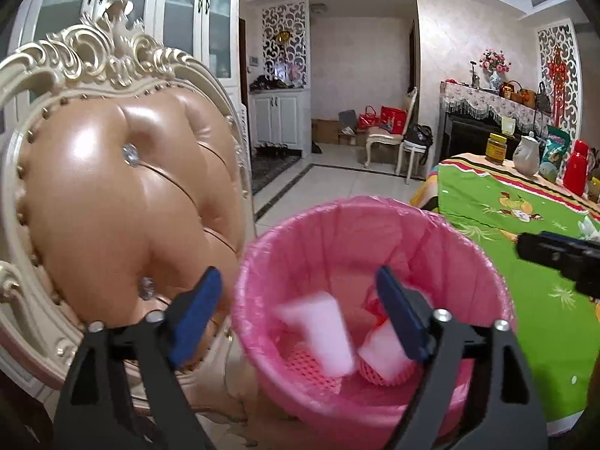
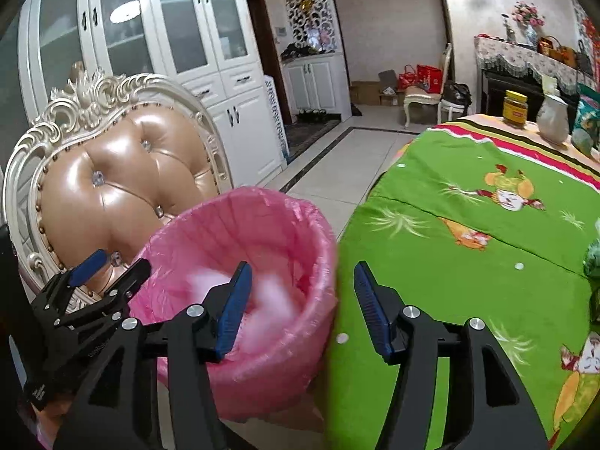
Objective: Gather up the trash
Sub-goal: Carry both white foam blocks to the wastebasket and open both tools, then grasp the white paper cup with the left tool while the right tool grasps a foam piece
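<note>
A bin lined with a pink bag (image 1: 337, 232) stands on a chair seat beside the table; it also shows in the right wrist view (image 2: 240, 225). Inside lie white pieces of trash (image 1: 322, 333), blurred, on pink foam netting (image 1: 311, 369). My left gripper (image 1: 300, 300) is open and empty over the bin's near rim. My right gripper (image 2: 300, 296) is open and empty, straddling the bin's right rim and the table edge. The left gripper shows in the right wrist view (image 2: 112, 262) at the bin's left side.
An ornate cream chair with a tan leather back (image 1: 123, 195) stands behind the bin. The table with a green patterned cloth (image 2: 468, 247) lies to the right, carrying a yellow jar (image 2: 515, 108), a white jug (image 2: 551, 120) and a red flask (image 1: 575, 168).
</note>
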The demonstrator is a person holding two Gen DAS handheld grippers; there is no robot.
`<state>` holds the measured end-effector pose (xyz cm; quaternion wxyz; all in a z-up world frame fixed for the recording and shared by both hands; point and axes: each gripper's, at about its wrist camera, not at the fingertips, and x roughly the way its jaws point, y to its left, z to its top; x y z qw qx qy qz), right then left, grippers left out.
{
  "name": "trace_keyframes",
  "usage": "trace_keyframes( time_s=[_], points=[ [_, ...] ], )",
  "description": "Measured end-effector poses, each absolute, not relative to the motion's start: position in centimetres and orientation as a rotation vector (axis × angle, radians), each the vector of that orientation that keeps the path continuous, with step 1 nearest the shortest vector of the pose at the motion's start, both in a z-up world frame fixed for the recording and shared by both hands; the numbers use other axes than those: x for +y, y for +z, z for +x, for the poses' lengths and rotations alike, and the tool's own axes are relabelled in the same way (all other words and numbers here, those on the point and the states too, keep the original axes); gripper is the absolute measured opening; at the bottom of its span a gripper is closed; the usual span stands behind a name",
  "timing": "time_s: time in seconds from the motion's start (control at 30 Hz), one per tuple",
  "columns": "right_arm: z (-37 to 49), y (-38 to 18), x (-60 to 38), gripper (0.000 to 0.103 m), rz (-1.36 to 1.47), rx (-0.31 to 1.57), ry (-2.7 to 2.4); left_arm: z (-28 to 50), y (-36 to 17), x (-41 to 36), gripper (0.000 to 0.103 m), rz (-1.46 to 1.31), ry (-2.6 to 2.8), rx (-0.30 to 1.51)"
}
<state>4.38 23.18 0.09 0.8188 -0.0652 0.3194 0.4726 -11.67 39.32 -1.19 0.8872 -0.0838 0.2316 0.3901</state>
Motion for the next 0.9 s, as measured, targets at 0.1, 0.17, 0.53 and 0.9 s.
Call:
trace_keyframes(
  time_s=[0.1,0.17,0.53,0.9],
  points=[
    [4.6,0.3,20.9,0.056,-0.132,0.676,0.982,-11.8,-0.7,38.4,0.095,-0.161,0.814,0.469],
    [4.8,0.4,19.0,0.058,-0.133,0.666,0.957,-11.8,-0.2,37.5,0.098,-0.167,0.793,0.452],
    [10.0,2.0,1.7,0.079,-0.092,0.614,0.662,-3.4,1.7,23.8,0.098,-0.071,0.342,0.489],
    [15.0,0.3,-16.2,0.079,0.024,0.652,0.351,6.0,1.4,9.0,0.098,0.021,0.062,0.562]
  ],
)
